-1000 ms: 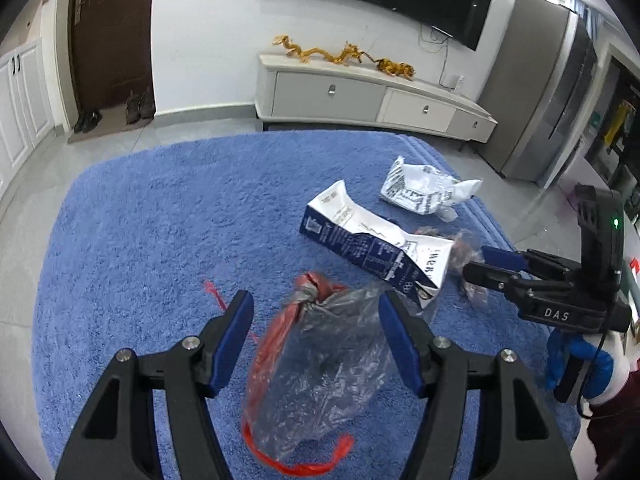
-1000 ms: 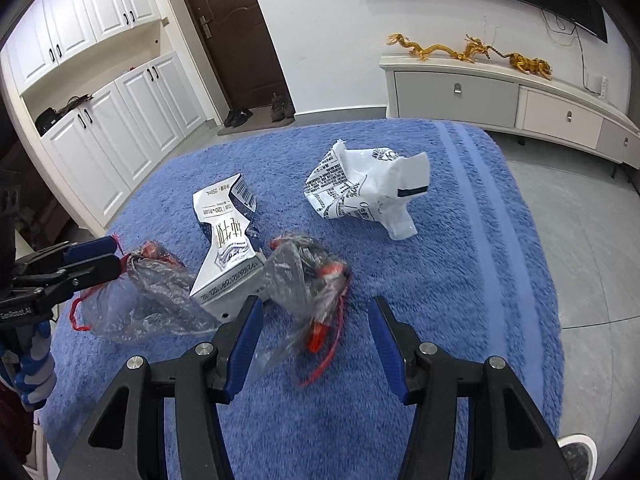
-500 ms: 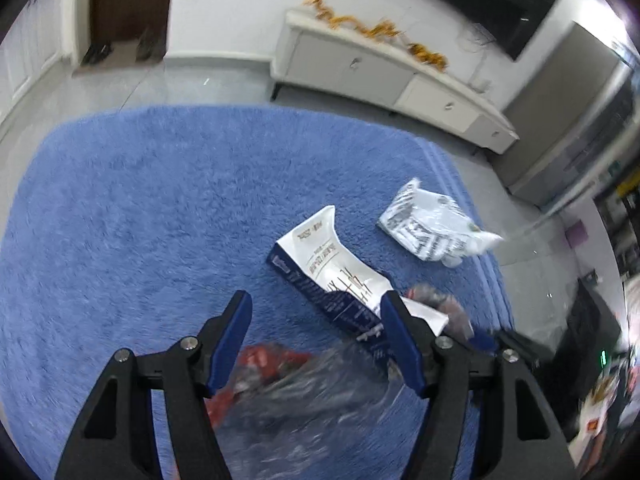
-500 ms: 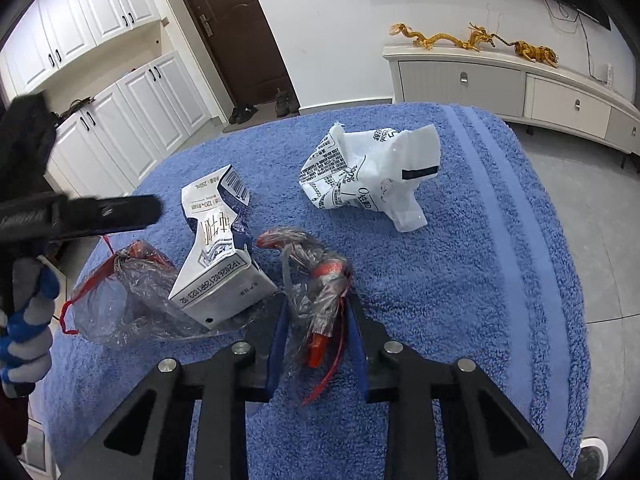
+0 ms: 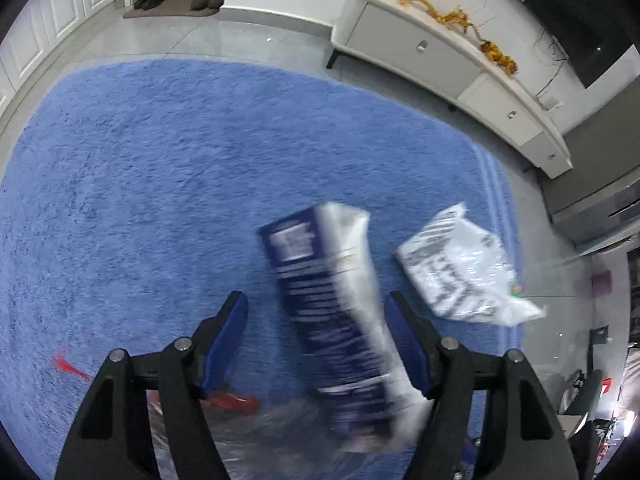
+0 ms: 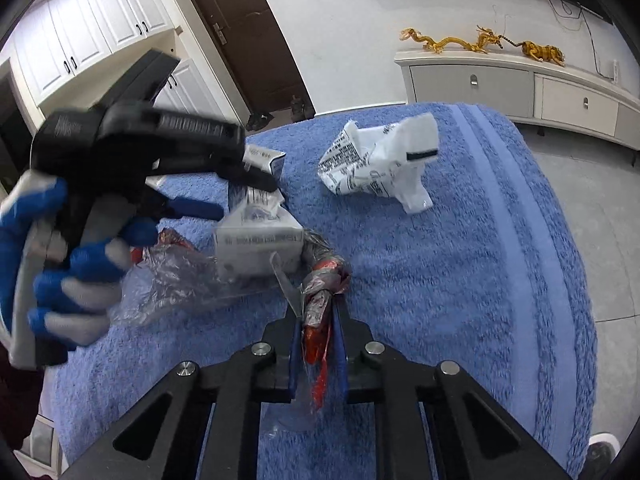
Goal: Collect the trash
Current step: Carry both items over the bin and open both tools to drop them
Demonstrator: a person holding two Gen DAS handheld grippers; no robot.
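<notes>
The left claw is opening, with the carton lengthwise between its jaws, untouched. The right claw is closing on the twisted plastic bag.

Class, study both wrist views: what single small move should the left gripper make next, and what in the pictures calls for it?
Probably close the left gripper on the carton: the carton lies between its spread fingers, not yet gripped, while the right gripper already pinches the red-and-clear wrapper.

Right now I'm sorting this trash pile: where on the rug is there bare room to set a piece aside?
The blue rug is bare on the side toward the door, away from the carton. Another free strip runs along the striped edge, past the white crumpled bag. It is crowded around the carton, the clear plastic bag and both grippers.
</notes>
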